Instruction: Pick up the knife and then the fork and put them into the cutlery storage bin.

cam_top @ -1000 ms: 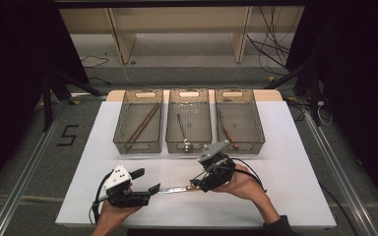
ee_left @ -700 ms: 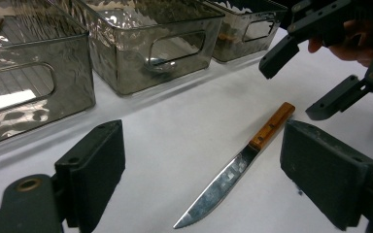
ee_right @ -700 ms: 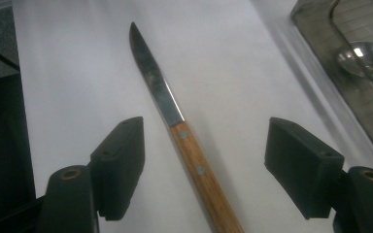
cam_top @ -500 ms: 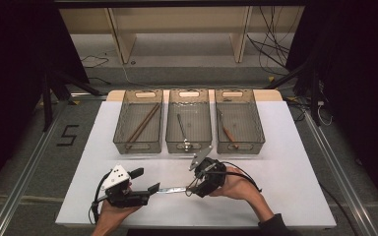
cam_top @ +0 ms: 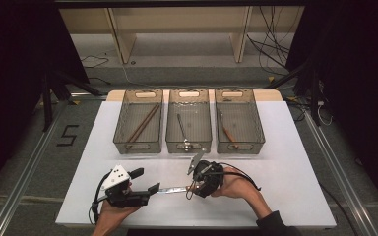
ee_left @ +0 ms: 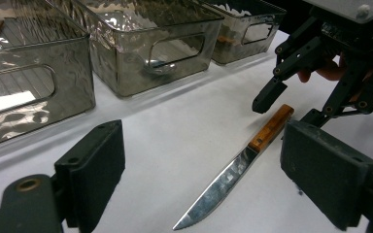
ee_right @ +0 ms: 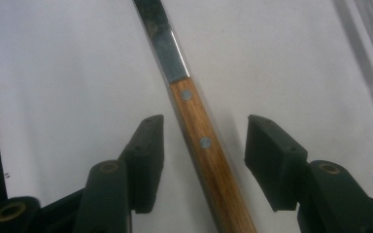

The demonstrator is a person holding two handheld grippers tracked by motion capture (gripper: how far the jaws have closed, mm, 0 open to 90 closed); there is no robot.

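My right gripper [cam_top: 195, 187] has dropped over the knife [cam_top: 173, 189] handle near the table's [cam_top: 295, 162] front edge, jaws just closing, not yet gripping. Left gripper [cam_top: 147, 181] unmoved, jaws released.

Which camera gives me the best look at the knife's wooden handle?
The right gripper view: the wooden handle runs up the middle between the open fingers, close enough to show its grain and two rivets. The left gripper view shows the whole knife, its handle farther off. The high view shows it small, mostly as a thin blade.
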